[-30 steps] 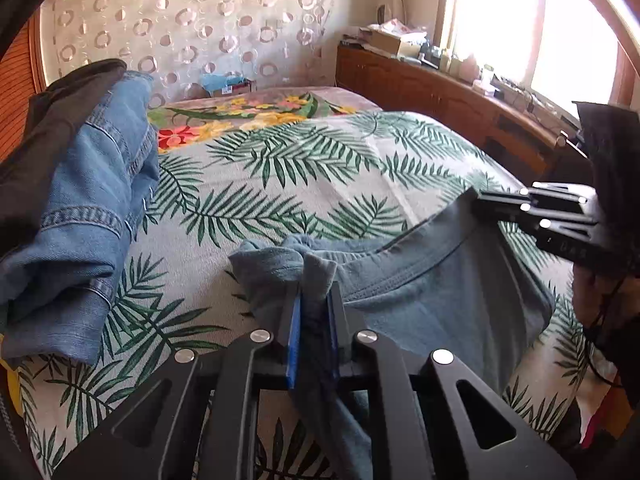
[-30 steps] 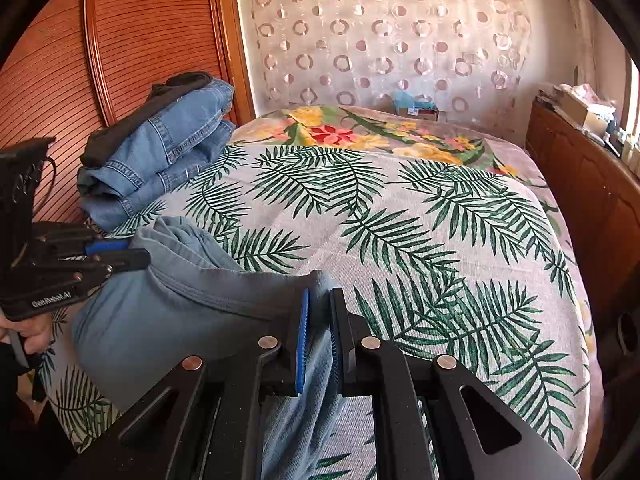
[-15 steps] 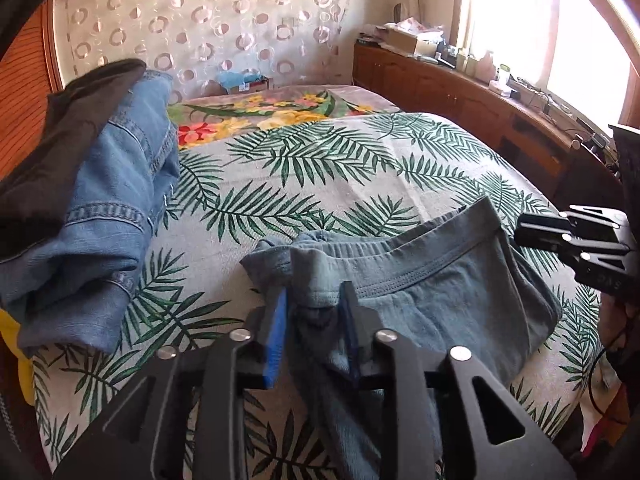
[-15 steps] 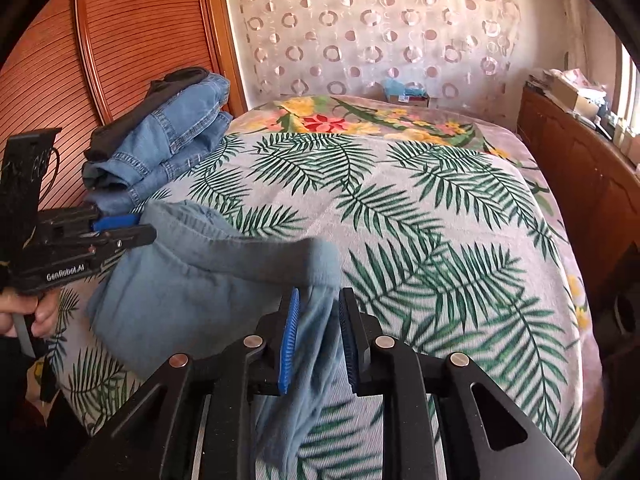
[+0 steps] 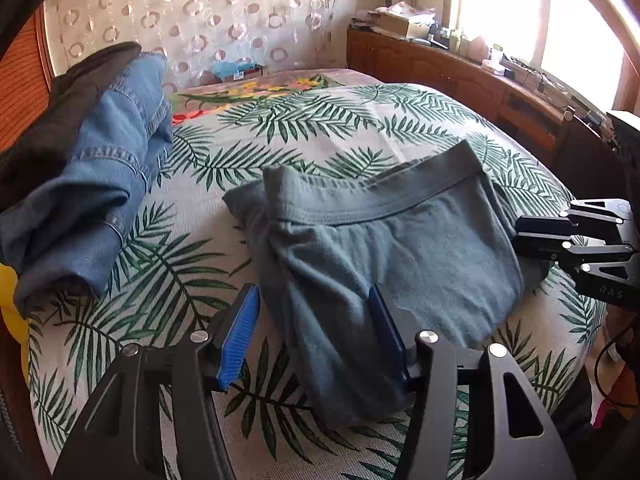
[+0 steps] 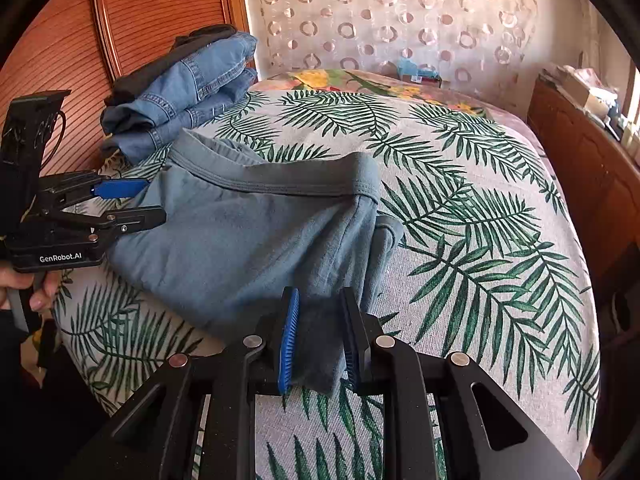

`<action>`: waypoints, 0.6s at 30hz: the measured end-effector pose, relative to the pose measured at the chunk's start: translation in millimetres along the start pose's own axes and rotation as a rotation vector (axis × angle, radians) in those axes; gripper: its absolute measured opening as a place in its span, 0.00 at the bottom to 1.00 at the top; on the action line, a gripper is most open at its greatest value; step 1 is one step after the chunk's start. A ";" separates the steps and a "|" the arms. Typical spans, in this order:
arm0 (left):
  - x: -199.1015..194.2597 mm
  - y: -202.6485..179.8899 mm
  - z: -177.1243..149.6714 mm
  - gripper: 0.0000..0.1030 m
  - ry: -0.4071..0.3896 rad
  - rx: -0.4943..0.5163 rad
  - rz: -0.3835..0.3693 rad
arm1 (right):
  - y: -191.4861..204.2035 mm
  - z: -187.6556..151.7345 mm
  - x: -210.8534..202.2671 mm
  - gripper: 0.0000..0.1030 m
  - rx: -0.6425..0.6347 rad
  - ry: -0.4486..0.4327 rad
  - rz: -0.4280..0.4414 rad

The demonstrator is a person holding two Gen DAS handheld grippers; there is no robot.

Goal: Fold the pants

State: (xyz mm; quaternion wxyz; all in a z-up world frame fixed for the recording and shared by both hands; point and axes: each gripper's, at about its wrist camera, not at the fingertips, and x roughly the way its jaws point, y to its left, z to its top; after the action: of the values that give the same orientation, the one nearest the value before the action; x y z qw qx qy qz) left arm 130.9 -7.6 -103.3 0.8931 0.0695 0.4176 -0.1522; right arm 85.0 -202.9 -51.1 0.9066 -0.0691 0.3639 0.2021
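While the left gripper (image 5: 312, 332) jaws are opening w/ cloth loose between, grey-blue pants (image 5: 400, 248) lie folded on the near bed (image 5: 280, 144), right gripper (image 6: 318, 334) slightly spread, fabric between.

Hidden and cut-off parts of the bedroom scene

The grey-blue pants (image 5: 400, 248) ran out of sight under the left gripper (image 5: 316, 328), so their lower end could not be seen. The stack of jeans (image 5: 92, 184) was cropped by the left edge, with a yellow thing (image 5: 10, 304) barely showing beneath. Items on the window ledge (image 5: 460, 46) were washed out by glare. The hand (image 6: 24, 286) was mostly cut off.
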 end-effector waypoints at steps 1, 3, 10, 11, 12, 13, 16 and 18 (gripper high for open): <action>1.0 0.4 -0.7 0.56 0.001 -0.001 0.001 | 0.2 0.7 -0.7 0.08 -0.012 0.002 -0.005; 2.3 -0.3 -1.7 0.56 -0.001 0.002 0.005 | 0.3 1.3 -3.3 0.03 -0.031 -0.002 -0.019; 5.4 0.2 -3.8 0.56 -0.010 -0.002 -0.003 | -22.8 -3.3 -25.7 0.02 0.021 -0.035 -0.049; 5.6 0.2 -3.8 0.56 -0.011 -0.002 -0.004 | -21.5 -4.4 -25.2 0.02 0.016 -0.028 -0.038; 5.6 0.4 -4.0 0.58 -0.013 -0.005 -0.004 | -19.8 -5.9 -25.9 0.02 0.011 -0.029 -0.035; 5.9 1.2 -4.4 0.62 -0.016 -0.010 0.003 | -17.6 -7.1 -26.7 0.02 0.008 -0.031 -0.022; 6.1 5.9 -7.0 0.66 -0.025 -0.034 0.003 | -15.1 -8.7 -32.2 0.02 0.014 -0.049 -0.002; 6.4 7.8 -8.3 0.66 -0.031 -0.047 -0.006 | -17.8 -10.3 -34.7 0.05 0.038 -0.056 0.010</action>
State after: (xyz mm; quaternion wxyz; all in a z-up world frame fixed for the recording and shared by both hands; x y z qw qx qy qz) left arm 131.3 0.5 -113.6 0.9004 0.0450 0.4074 -0.1458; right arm 63.2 -232.9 -35.1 0.9166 -0.0444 0.3423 0.2015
